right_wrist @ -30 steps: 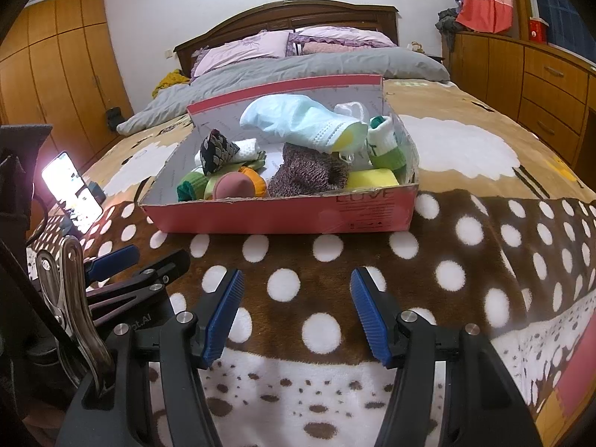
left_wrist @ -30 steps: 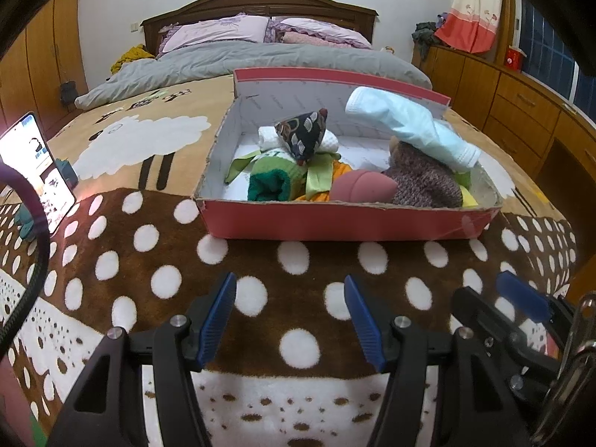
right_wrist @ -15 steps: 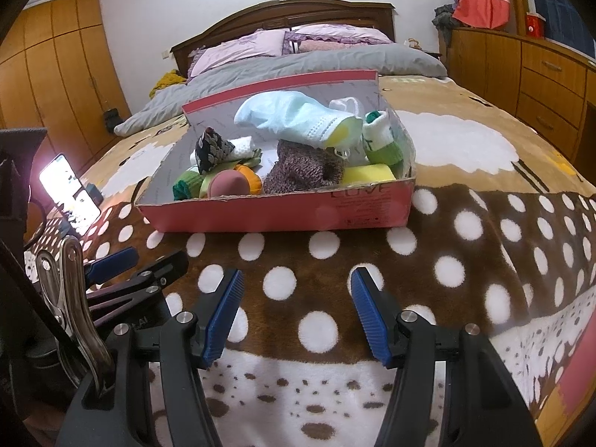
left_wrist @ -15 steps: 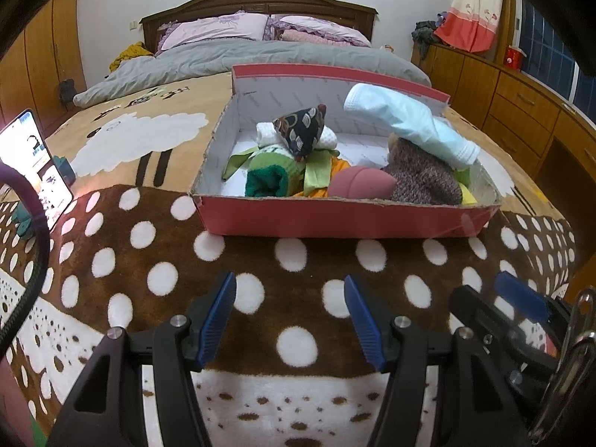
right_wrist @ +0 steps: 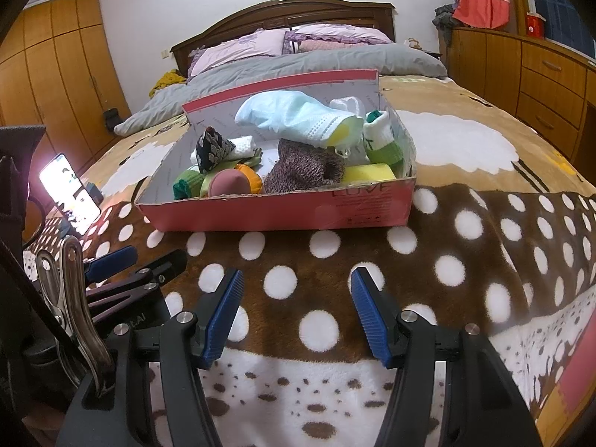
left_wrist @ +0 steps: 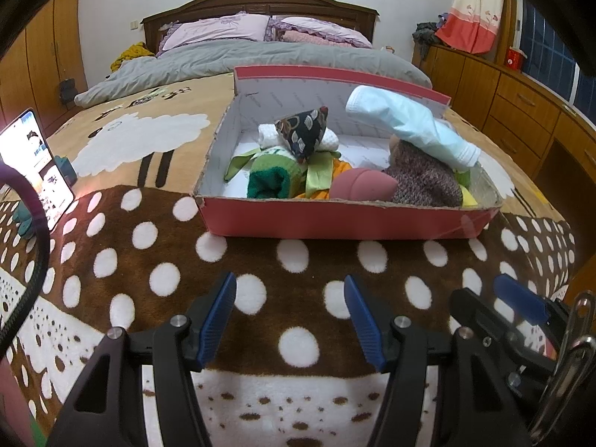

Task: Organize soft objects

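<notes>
Both the left gripper (left_wrist: 289,311) and the right gripper (right_wrist: 297,309) hang with jaws spread and empty over a polka-dot blanket (left_wrist: 260,260), short of the red box (left_wrist: 346,219) holding the soft objects. A pale blue sock (left_wrist: 409,126) lies atop a brown knit piece (left_wrist: 424,182); items beneath are partly hidden, and the box's near wall cuts off their lower parts.
</notes>
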A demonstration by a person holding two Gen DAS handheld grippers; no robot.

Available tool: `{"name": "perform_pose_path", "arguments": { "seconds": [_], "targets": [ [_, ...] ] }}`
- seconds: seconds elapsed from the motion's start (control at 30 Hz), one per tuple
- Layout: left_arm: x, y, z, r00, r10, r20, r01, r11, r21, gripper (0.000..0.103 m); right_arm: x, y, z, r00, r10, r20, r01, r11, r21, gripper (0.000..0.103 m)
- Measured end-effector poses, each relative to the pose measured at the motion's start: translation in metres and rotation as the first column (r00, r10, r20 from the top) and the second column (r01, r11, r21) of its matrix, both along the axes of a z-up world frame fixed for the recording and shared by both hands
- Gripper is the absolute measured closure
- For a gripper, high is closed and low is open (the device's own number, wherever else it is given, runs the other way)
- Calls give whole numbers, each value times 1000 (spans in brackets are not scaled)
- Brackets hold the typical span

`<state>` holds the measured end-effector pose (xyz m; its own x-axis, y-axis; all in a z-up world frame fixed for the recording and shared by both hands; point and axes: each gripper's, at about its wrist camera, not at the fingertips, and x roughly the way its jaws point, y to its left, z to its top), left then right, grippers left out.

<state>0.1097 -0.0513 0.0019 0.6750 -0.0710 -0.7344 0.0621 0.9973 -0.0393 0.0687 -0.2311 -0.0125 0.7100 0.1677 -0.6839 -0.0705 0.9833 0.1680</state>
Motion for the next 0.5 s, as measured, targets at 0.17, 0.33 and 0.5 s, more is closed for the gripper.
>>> {"name": "perform_pose_path", "arguments": {
  "seconds": [0.17,0.33,0.5],
  "targets": [
    [-1,0,0,1000,4,-3,-4,1000,1,40,-1,-1,1,1000,-2,-4,2,1000,2,42],
    [-2,0,0,1000,5,-3,-5,1000,-1,40,0,-1,0,1000,-1,-4,1,1000,2,42],
    [-1,0,0,1000,4,-3,-4,1000,-1,40,-1,-1,0,1000,-2,-2,2,1000,1,42]
  ]
}}
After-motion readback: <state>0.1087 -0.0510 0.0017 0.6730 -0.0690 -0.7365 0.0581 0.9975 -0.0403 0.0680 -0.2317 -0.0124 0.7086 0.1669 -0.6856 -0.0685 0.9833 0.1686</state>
